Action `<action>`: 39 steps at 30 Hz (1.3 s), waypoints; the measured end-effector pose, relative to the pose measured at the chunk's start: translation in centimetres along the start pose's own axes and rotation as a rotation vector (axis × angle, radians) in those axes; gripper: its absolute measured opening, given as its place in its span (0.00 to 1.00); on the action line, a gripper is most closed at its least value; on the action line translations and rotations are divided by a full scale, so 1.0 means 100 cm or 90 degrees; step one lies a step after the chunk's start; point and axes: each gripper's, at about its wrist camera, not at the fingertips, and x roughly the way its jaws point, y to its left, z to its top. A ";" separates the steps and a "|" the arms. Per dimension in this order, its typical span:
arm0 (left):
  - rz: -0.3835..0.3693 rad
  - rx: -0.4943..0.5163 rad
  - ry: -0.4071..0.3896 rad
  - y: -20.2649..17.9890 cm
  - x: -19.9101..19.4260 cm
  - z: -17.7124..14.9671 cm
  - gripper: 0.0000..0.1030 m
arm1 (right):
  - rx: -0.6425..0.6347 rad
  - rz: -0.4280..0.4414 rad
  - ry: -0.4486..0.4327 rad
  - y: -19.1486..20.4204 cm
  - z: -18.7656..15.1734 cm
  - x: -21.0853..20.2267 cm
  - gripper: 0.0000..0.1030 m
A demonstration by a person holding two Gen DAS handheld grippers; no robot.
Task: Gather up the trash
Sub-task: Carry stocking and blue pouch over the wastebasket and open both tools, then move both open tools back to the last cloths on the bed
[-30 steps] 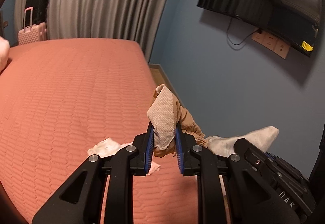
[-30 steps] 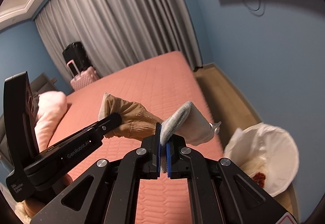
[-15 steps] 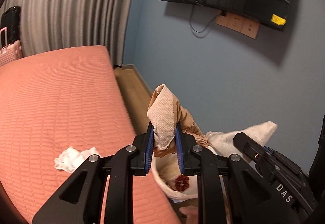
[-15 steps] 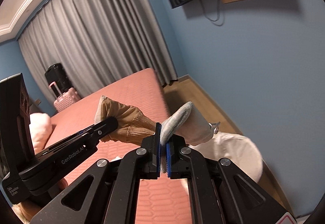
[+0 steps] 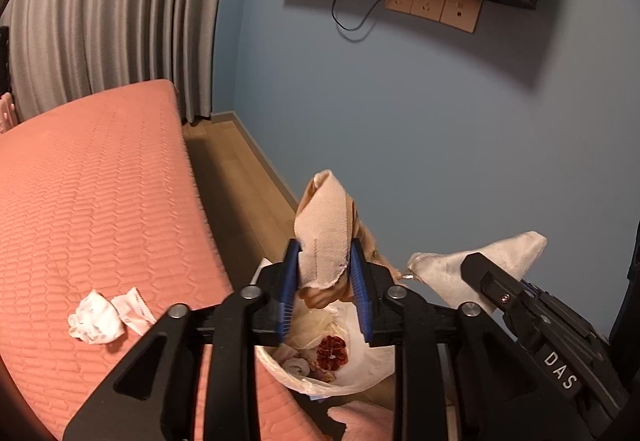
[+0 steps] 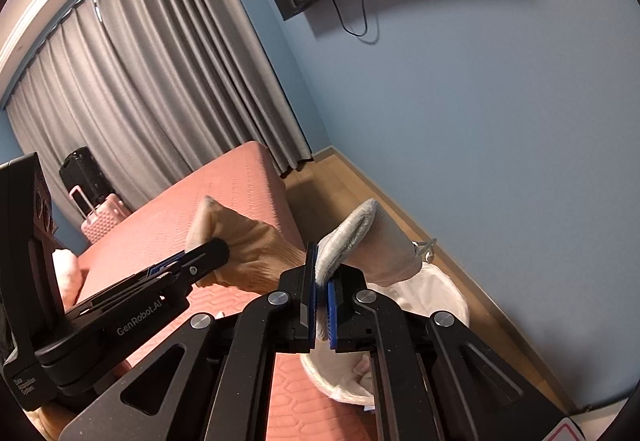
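A tan sock stands upright between the blue pads of my left gripper, whose jaws are opening while the pads still touch the sock. My right gripper is shut on the cuff of a whitish-grey sock. Both socks hang over a small bin lined with a white bag, which holds tissue and a red fruit slice. In the right wrist view the tan sock and left gripper sit to the left, the bin below. A crumpled white tissue lies on the bed.
The salmon quilted bed fills the left side, its edge right beside the bin. A strip of wooden floor runs between bed and blue wall. Grey curtains, a pink suitcase and a black one stand at the far end.
Both grippers have swung right with their socks, from over the bed to above the bin. The left jaws stand slightly wider than before; the right ones have not changed.
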 end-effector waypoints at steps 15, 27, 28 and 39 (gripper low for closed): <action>0.034 -0.029 0.007 0.011 0.010 -0.003 0.64 | -0.008 -0.002 0.016 0.005 -0.008 0.020 0.25; 0.042 -0.046 0.003 0.021 0.005 -0.005 0.64 | -0.022 0.004 0.023 0.016 -0.012 0.025 0.26; 0.043 -0.048 0.002 0.023 0.004 -0.005 0.64 | -0.023 0.005 0.024 0.016 -0.012 0.026 0.26; 0.060 -0.077 -0.003 0.047 -0.006 -0.009 0.64 | -0.040 0.015 0.031 0.031 -0.016 0.033 0.32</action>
